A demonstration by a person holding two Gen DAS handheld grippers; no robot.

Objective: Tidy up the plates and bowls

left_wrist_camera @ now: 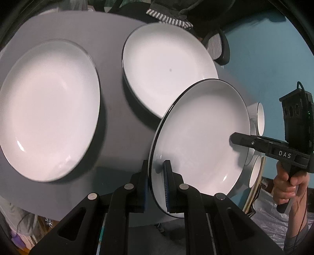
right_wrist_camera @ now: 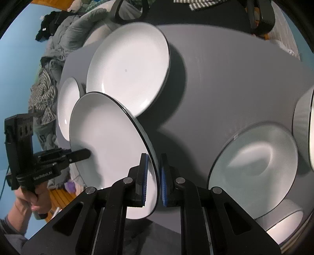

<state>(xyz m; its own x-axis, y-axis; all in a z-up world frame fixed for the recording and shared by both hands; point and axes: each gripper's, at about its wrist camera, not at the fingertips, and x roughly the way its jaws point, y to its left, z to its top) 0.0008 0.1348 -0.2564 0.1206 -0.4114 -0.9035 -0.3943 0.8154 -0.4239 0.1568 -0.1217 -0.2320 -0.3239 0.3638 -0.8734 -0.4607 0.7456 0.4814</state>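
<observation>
A white plate with a dark rim (left_wrist_camera: 202, 137) (right_wrist_camera: 106, 141) hangs tilted above the grey table (left_wrist_camera: 113, 121) (right_wrist_camera: 225, 88), held from both sides. My left gripper (left_wrist_camera: 156, 165) (right_wrist_camera: 88, 154) is shut on its near-left rim. My right gripper (right_wrist_camera: 154, 158) (left_wrist_camera: 233, 137) is shut on the opposite rim. Two more white plates (left_wrist_camera: 49, 109) (left_wrist_camera: 166, 66) lie flat on the table beyond it. The nearer of them (right_wrist_camera: 129, 66) sits just behind the held plate, and the other (right_wrist_camera: 67, 106) shows partly at the left. A pale bowl (right_wrist_camera: 255, 162) stands on the table to the right.
More bowls (right_wrist_camera: 302, 125) (right_wrist_camera: 282, 229) crowd the right edge, and small bowls (left_wrist_camera: 260, 117) (left_wrist_camera: 255, 172) peek out behind the held plate. A person's hands grip both gripper handles. Clothes are piled (right_wrist_camera: 64, 33) beyond the table, and chair armrests (right_wrist_camera: 263, 17) stand at its far side.
</observation>
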